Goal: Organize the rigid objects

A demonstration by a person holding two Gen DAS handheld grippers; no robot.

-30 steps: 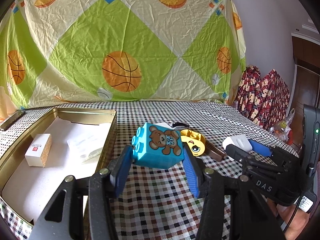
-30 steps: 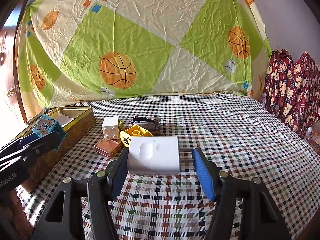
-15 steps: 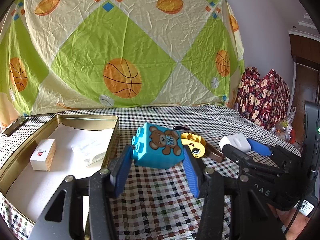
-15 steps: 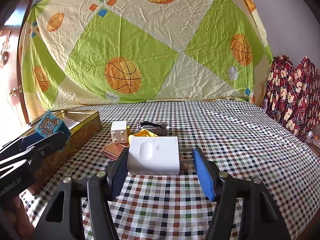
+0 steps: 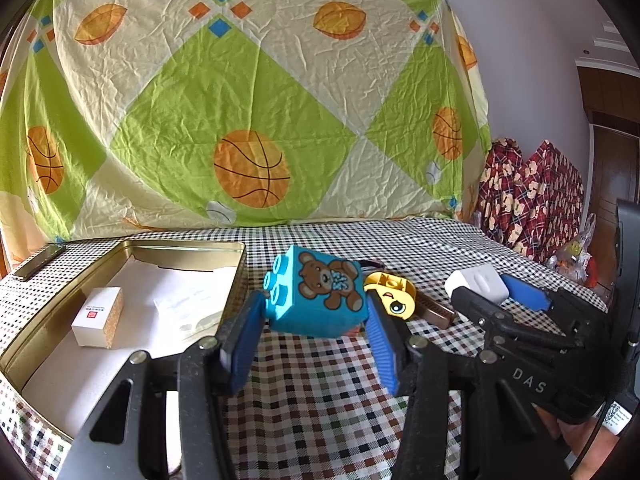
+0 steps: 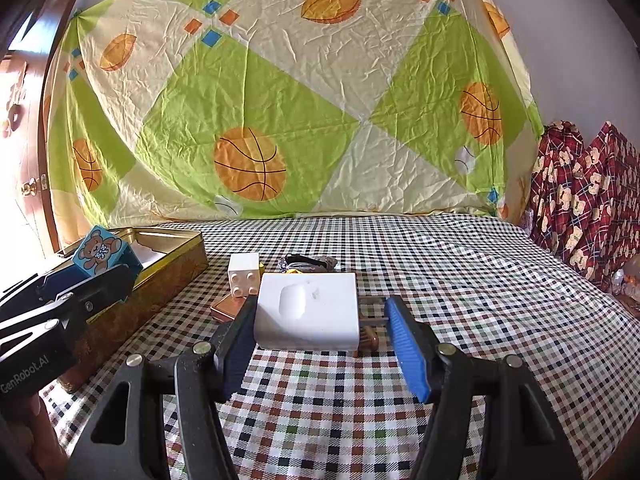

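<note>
The left tongs (image 5: 316, 332) hold a blue bear block (image 5: 320, 300) between their blue pads, lifted clear of the checked surface (image 5: 320, 420) and just beside the rim of the gold tin (image 5: 236, 280). The block looks like hard moulded plastic: light, stiff, with smooth printed faces that could slip. It sits tilted in the grip, studs toward the left pad, so the flat side faces would be the surer place to pinch (studs give an uneven seat).

The right tongs (image 6: 320, 332) carry a white charger (image 6: 308, 312) raised off the cloth. Its left side lies against the left pad, but a gap shows before the right pad (image 6: 404, 340), so whether it is truly clamped cannot be told. It appears a rigid, glossy shell, denser than the block, best taken across its flat sides.

Inside the tin lies a small white box (image 5: 98, 316) on a pale liner, with room beside it. A white block (image 6: 244, 274), a yellow block (image 5: 390, 294) and a brown bar (image 5: 434, 312) wait on the surface.
</note>
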